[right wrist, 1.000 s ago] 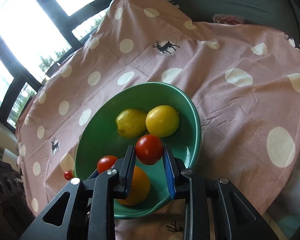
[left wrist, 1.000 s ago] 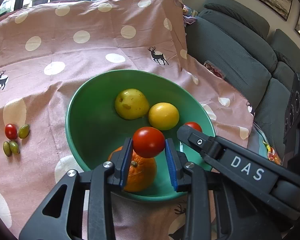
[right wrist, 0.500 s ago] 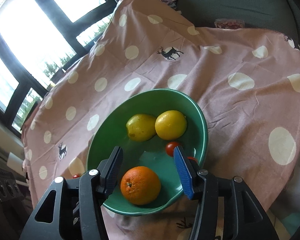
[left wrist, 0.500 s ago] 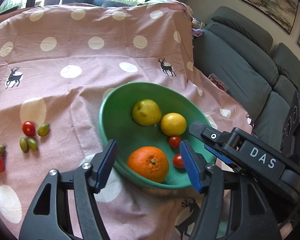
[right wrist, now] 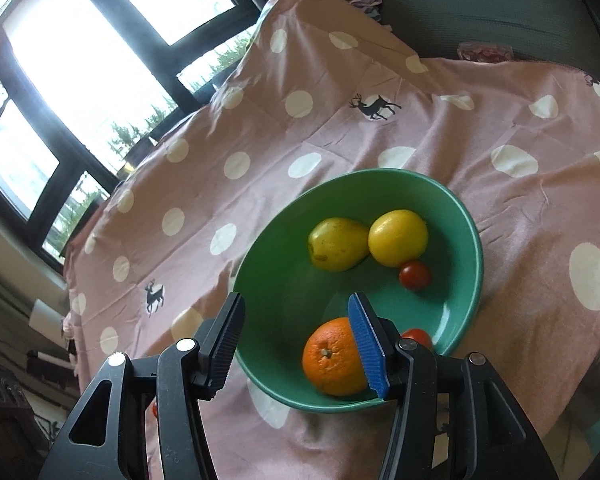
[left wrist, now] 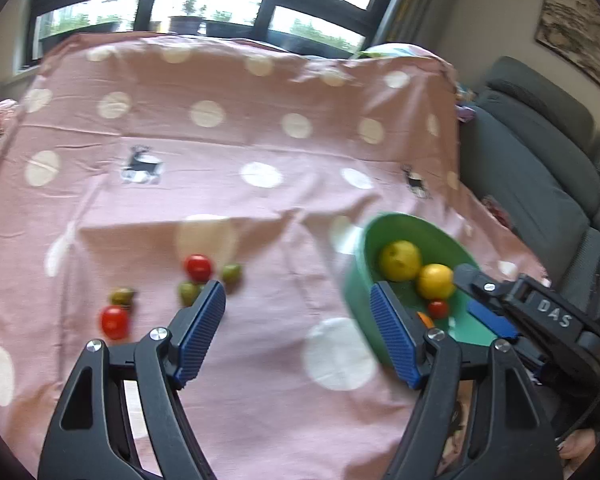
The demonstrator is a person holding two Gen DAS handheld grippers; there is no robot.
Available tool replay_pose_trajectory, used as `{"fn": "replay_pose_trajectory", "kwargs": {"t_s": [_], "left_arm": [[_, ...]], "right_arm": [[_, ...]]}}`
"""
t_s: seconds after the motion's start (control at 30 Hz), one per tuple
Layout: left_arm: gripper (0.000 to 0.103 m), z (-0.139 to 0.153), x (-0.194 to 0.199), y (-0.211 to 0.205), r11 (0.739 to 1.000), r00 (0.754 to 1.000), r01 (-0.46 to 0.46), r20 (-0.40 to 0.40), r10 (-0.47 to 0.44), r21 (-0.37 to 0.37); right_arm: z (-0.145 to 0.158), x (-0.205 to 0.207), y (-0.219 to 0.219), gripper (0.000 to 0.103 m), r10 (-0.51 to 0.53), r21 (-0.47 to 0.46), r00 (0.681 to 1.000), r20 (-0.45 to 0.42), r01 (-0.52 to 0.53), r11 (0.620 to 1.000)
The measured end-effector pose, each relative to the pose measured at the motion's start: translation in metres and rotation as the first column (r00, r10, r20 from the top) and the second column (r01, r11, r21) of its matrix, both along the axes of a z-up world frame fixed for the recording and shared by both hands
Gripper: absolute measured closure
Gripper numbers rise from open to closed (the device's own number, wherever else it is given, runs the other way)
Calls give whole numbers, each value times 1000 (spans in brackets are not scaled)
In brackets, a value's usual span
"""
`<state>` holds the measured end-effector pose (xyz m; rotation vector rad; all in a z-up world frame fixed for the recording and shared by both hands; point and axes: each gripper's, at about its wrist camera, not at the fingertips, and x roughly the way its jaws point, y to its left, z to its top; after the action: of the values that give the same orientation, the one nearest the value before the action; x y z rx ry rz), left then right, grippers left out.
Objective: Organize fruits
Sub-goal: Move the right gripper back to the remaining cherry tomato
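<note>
Round green ceramic bowl (right wrist: 466, 216) on bench under pink polka-dot deer-print cloth (right wrist: 480, 128), mouth up. Inside: one orange (right wrist: 332, 356), stem end facing camera; one yellow-green pear-like fruit (right wrist: 336, 244), long axis across bowl; one yellow lemon (right wrist: 398, 238); two red cherry tomatoes (right wrist: 415, 275), second half hidden behind right claw (right wrist: 296, 346). On cloth: two red tomatoes (left wrist: 198, 267), about three small green ones (left wrist: 232, 273), blurred. Left claw (left wrist: 298, 334) jaws just opened wide, empty. Right claw jaws apart, nothing gripped. Bowl partly cut off in left view.
</note>
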<state>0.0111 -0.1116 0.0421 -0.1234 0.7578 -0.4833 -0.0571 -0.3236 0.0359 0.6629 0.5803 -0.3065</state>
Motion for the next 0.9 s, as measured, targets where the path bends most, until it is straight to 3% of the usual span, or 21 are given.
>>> {"fn": "replay_pose_trajectory", "kwargs": {"t_s": [0.13,0.47,0.67,0.9], "left_arm": [[28,1,3,35,989,989,-146,25,145,24],[28,-17,14,90,959,961,-277,-10,278,54],[29,-25,21,98,954,954,-293,-47,296,62],[29,-32,25,93,957,957,-276,-68,283,90]], "right_arm": [[1,8,17,49,28,-11,1000,-1,-28,1000],[2,32,60,49,91,-55,996,-15,-92,994],[4,44,83,49,100,-156,994,-45,-106,982],[2,53,90,49,126,-184,989,-74,-138,973]]}}
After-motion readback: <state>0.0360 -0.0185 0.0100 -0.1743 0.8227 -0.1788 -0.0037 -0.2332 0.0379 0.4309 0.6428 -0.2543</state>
